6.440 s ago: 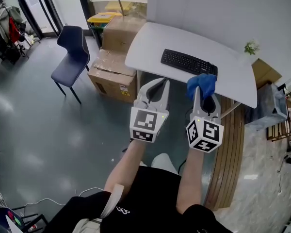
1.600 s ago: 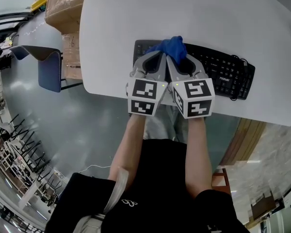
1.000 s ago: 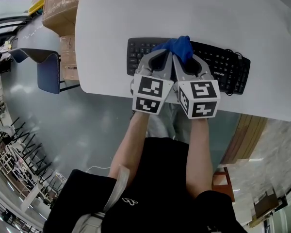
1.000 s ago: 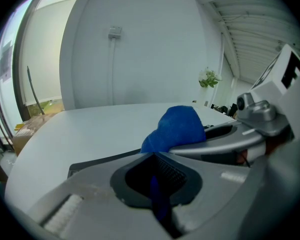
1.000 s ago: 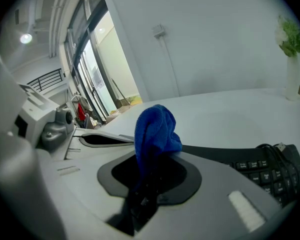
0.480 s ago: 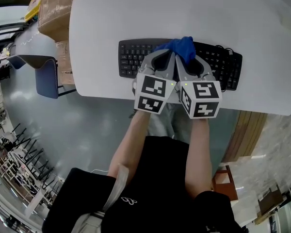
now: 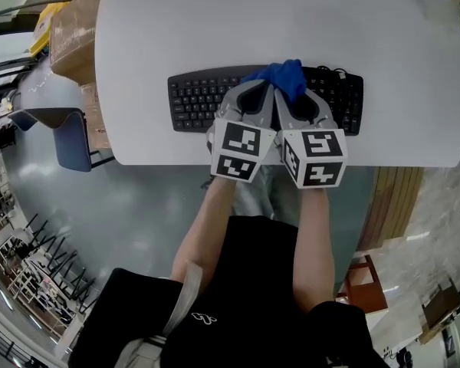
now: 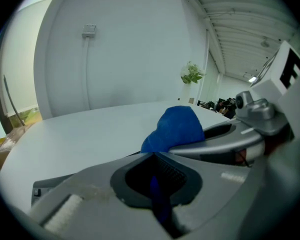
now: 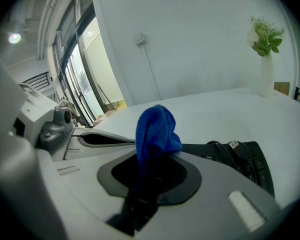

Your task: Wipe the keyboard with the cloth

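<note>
A black keyboard (image 7: pixel 199 102) lies along the near part of the white table (image 7: pixel 215 29). My two grippers are pressed side by side over its middle. A bunched blue cloth (image 7: pixel 282 77) sticks up at their tips. The right gripper (image 7: pixel 293 90) is shut on the cloth (image 9: pixel 155 126), which runs down through its jaw hollow. The left gripper (image 7: pixel 254 89) is shut too, with a thin blue strip of cloth (image 8: pixel 175 126) pinched between its jaws. The keys under the grippers are hidden. The keyboard's right end (image 9: pixel 245 161) shows past the right gripper (image 9: pixel 150 151).
The keyboard's coiled cable and plug (image 9: pixel 225 146) lie at its right end. A small plant in a white vase (image 9: pixel 265 59) stands at the table's far right. Cardboard boxes (image 7: pixel 65 29) and a blue chair (image 7: pixel 61 129) stand on the floor to the left.
Seconds ago I was away from the table with only the right gripper holding the cloth. Over the last second both grippers and the cloth slid rightward along the keyboard, from its left part to its middle.
</note>
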Tool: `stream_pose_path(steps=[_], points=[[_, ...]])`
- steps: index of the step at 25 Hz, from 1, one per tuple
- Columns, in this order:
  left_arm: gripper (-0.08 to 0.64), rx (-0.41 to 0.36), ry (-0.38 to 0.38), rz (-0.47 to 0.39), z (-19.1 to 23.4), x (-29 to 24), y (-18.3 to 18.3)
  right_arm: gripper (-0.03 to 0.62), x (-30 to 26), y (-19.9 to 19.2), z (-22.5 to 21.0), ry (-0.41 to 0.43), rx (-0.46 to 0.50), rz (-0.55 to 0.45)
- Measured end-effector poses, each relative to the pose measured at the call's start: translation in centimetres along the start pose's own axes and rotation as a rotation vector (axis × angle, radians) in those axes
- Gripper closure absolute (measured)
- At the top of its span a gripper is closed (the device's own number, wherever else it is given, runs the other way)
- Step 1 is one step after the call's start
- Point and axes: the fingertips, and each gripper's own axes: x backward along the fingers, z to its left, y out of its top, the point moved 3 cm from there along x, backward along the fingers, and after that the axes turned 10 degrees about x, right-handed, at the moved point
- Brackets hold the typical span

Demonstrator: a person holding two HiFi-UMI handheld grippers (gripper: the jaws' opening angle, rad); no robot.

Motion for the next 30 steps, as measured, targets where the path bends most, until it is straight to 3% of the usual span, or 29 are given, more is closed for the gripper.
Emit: stream_pose_path(steps=[30], points=[[0.565, -0.064, -0.164, 0.01, -9.0, -5.2, 2.6, 0.505, 5.6, -0.9, -8.8, -0.156, -0.081, -0.017]])
